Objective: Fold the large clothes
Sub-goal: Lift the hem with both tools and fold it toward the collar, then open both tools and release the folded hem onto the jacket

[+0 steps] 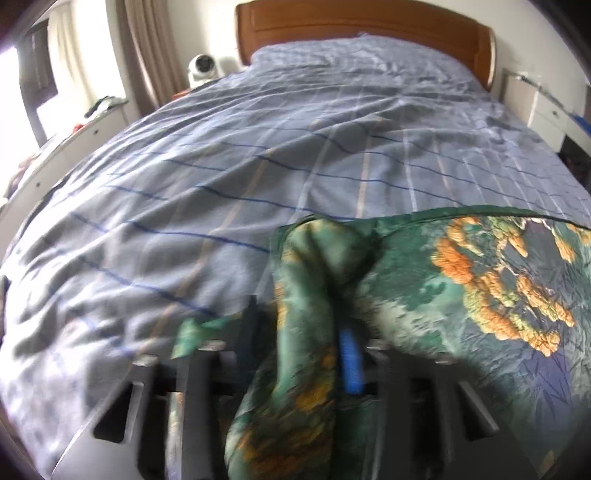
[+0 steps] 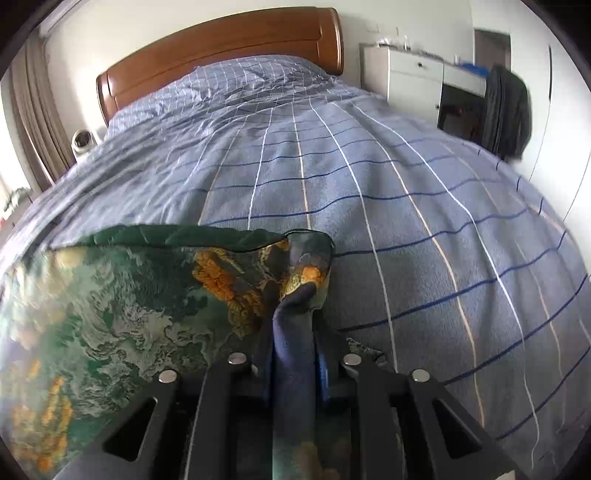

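A large green garment with orange and grey print point(image 1: 461, 280) lies at the near end of the bed. My left gripper point(image 1: 306, 332) is shut on its left corner, and the bunched cloth drapes over the fingers. The garment stretches to the right from there. In the right wrist view the same garment point(image 2: 122, 317) spreads to the left. My right gripper point(image 2: 291, 325) is shut on its right corner, with a dark fold of cloth pinched between the jaws. Both fingertips are mostly hidden by fabric.
The bed has a blue checked cover point(image 1: 258, 155) point(image 2: 406, 221) and a wooden headboard point(image 1: 369, 26) point(image 2: 221, 48). A white round device point(image 1: 202, 68) stands left of the bed. White drawers point(image 2: 413, 81) and a dark hanging item point(image 2: 506, 110) stand to the right.
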`<state>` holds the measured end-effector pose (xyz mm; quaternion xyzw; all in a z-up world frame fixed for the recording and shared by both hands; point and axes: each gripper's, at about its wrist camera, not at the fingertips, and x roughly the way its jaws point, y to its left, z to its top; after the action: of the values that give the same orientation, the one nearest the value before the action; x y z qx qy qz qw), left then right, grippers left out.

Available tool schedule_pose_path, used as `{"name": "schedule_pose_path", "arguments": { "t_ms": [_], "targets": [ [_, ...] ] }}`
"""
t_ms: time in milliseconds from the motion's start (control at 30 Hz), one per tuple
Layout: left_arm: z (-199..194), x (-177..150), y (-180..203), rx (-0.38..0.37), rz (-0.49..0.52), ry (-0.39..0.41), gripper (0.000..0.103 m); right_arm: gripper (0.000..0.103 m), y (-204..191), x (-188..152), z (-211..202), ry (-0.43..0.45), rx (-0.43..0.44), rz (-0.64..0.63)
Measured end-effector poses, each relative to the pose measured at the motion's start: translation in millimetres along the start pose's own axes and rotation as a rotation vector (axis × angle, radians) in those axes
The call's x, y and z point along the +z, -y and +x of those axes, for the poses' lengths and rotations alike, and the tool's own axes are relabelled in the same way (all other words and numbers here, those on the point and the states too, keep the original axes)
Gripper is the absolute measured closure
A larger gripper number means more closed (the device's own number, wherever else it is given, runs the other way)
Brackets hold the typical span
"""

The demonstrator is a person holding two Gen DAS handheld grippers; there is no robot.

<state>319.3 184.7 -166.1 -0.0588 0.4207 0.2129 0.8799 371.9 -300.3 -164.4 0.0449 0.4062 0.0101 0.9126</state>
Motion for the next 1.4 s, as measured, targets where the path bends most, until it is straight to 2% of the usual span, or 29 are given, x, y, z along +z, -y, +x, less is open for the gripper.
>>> {"name": "schedule_pose_path", "arguments": {
  "t_ms": [67,100,167,233,367,500,600,667,800,867,933,1067,1233,1400],
  "targets": [
    [-17,0,-11,0.002,-0.002,0.003,0.019,0.077,11,4,-6,-0.015,0.060,0.047],
    [-31,-3,-19,-0.018,-0.010,0.019,0.018,0.060,22,7,-12,-0.027,0.107,0.087],
    [-55,-9,-27,-0.052,0.000,0.038,0.018,0.045,38,10,-25,-0.029,0.161,0.145],
    [-82,-15,-30,-0.078,0.017,0.068,0.018,0.045,53,11,-47,0.007,0.198,0.174],
    [-134,-17,-5,-0.209,0.060,0.129,0.014,0.045,61,6,-103,0.105,0.240,0.109],
    [-155,-13,62,-0.364,0.161,0.135,0.012,0.045,45,-17,-152,0.137,0.394,0.051],
    [-150,-18,115,-0.407,0.242,0.138,0.012,0.045,19,-54,-179,0.123,0.514,-0.021],
    [-134,-22,146,-0.409,0.283,0.105,0.012,0.045,9,-76,-184,0.116,0.524,-0.039],
    [-77,-46,184,-0.324,0.346,-0.009,0.009,0.045,3,-121,-167,0.034,0.475,-0.035],
    [-68,-59,184,-0.327,0.354,0.019,0.008,0.045,8,-135,-159,0.010,0.475,0.004],
    [-69,-61,181,-0.337,0.336,0.027,0.008,0.045,14,-147,-156,0.002,0.484,0.040],
    [-84,-66,173,-0.334,0.342,0.024,0.008,0.045,22,-161,-150,-0.035,0.443,0.060],
    [-122,-97,164,-0.325,0.400,0.047,0.008,0.045,31,-172,-147,-0.053,0.437,0.089],
    [-117,-102,171,-0.276,0.420,0.043,0.008,0.045,29,-176,-142,-0.064,0.414,0.074]
  ]
}}
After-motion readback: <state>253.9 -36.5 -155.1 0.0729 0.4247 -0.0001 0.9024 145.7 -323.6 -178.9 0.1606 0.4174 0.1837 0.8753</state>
